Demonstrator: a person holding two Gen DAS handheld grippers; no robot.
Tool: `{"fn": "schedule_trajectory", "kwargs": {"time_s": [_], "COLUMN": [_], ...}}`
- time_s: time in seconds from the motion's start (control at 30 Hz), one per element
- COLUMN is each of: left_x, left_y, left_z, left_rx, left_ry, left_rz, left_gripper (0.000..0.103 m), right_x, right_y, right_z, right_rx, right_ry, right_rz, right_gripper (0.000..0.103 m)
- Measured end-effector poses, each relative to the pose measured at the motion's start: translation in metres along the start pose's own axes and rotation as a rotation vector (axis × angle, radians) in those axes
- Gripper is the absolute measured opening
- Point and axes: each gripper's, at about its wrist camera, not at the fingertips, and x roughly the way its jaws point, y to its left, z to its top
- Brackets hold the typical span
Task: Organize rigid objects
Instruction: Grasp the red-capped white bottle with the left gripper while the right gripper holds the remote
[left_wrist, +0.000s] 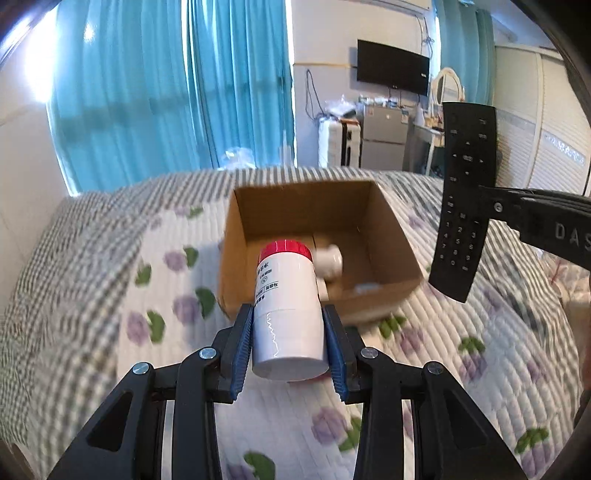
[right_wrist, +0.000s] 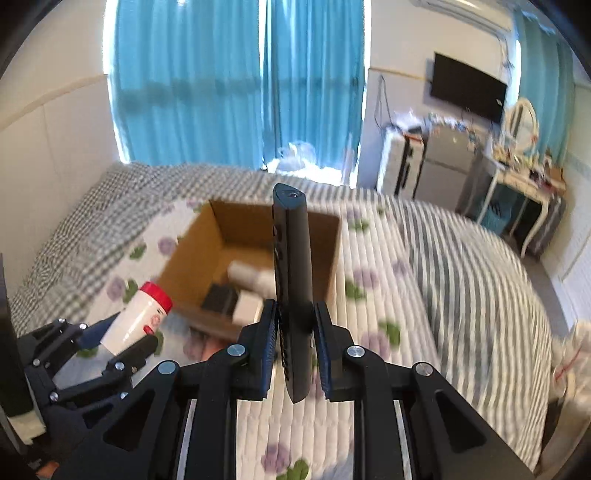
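The left gripper (left_wrist: 290, 354) is clenched on a white bottle (left_wrist: 286, 306) with a red cap, gripping it low on the body so the cap points forward toward the open cardboard box (left_wrist: 380, 221) on the bed (left_wrist: 92, 258). The right gripper (right_wrist: 295, 332) is clenched on a black remote control (right_wrist: 291, 266), held edge-on between the fingers with most of its length sticking out ahead. Both things are in the air above the quilt, just short of the box's near wall; the box already holds a white bottle lying on its side and, in the right wrist view, a dark block and a white one. The step in hand looks like carrying both things over the near wall and setting them down inside. To do it well, each thing should clear the near rim before it comes down, and one hand should probably go first, since the two grippers sit close together and the opening is not wide. The remote is long, so lowering it toward the bare back-right part of the floor would avoid knocking what already lies there; the bottle would fit best at the left, beside the other bottle. The fingers should loosen only once a thing is low in the box, as the bottle would roll. The bed around the box is open and soft, with free room on all sides.
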Motion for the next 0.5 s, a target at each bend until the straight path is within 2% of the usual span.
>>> {"fn": "schedule_trajectory", "kwargs": {"time_s": [0.2,0.37,0.5], "left_x": [0.021,0.059,0.088], "left_y": [0.009,0.009,0.007], "left_z": [0.034,0.045,0.046], "left_rx": [0.008,0.015,0.017], "left_ry": [-0.031,0.001,0.026], "left_rz": [0.027,0.042,0.030], "left_gripper": [0.038,0.038,0.038], "right_x": [0.041,0.085,0.107], "right_y": [0.005,0.003,0.002], "right_z": [0.030,0.028,0.026], "right_rx": [-0.073,-0.058,-0.065], "right_ry": [0.062,0.139,0.152], "right_rz": [-0.026,0.000,-0.002], "right_gripper": [0.019,0.019,0.019]}}
